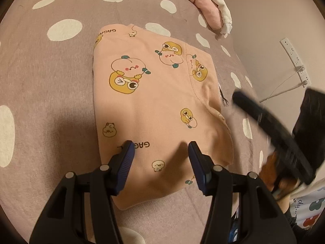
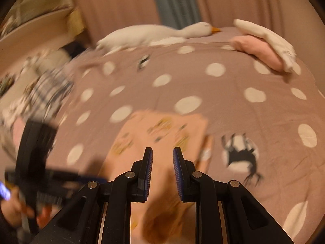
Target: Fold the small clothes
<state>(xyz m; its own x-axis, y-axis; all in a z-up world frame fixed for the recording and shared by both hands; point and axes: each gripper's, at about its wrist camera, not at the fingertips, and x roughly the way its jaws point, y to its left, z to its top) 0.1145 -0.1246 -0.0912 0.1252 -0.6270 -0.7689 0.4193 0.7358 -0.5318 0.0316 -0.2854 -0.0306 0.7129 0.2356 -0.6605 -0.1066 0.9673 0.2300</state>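
Black two-finger left gripper point(image 1: 160, 150), blue ribbed pads, sits nearest the lens in the left wrist view; jaws spread about halfway, tips over the near edge of the garment, nothing between the pads; contact with the cloth cannot be told. Peach-pink folded cotton garment point(image 1: 156, 101) printed with yellow cartoon ducks and "GAGA" lettering lies flat in a rough rectangle at the middle of the mauve bedsheet with cream spots point(image 1: 50, 77); a stitched seam runs down its right part; a dark shadow falls on its near end. Right gripper point(image 2: 162, 152), same black build, shows in its own view with a narrow gap between the pads and no cloth in it; it hangs above the garment's near part; the picture is motion-blurred. In the left wrist view the same tool appears as a dark blurred bar at the right edge, apart from the garment. Far right on the bed: a pink and white folded pile point(image 1: 211, 10); far side, a white plush goose with orange beak point(image 2: 154, 33). White power strip point(image 1: 294, 61) hangs on the right wall.
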